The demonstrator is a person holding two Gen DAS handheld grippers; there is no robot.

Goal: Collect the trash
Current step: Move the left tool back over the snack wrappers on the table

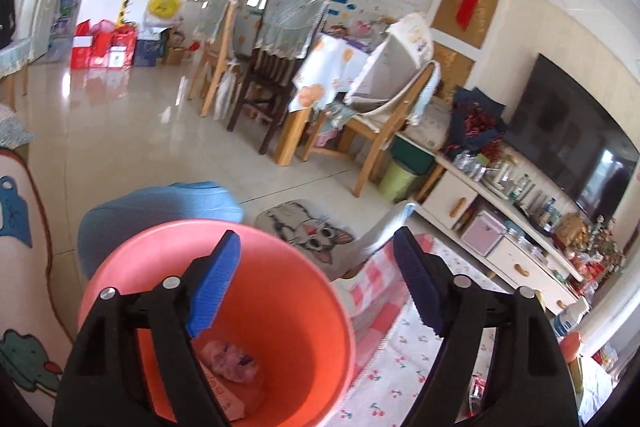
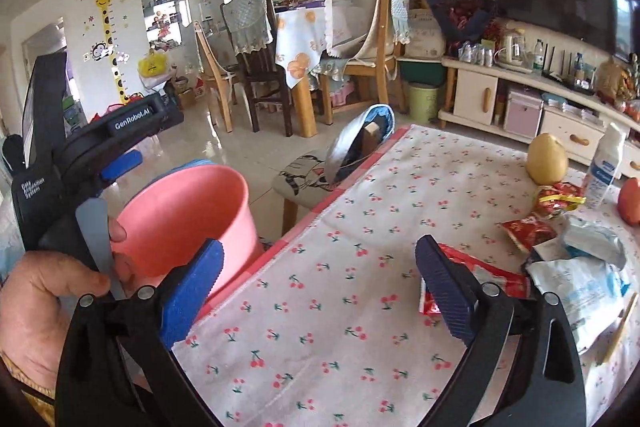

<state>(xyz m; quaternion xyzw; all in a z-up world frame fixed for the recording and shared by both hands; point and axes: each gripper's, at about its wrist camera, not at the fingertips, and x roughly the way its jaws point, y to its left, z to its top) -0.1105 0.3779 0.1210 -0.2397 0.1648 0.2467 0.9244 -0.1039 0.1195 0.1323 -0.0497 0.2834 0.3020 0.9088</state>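
Coral-pink plastic fills the lower part of the left wrist view: a round bucket stands on the floor just beside a table covered in a white cloth printed with red cherries. At the bottom of the bucket lies crumpled pinkish trash. The left gripper hangs over the bucket's mouth with its jaws spread apart and nothing between them; its left blue pad sits above the inside of the bucket, its right one near the table's edge.

From the right wrist view, the right gripper is over the tablecloth, jaws wide apart and empty. Close to its right finger lies a red wrapper, with another red wrapper and crumpled white and blue packaging farther right, all on the table. A yellow pear and a white bottle stand beyond them. At the left edge, a hand grips the other tool by its handle, next to the bucket.
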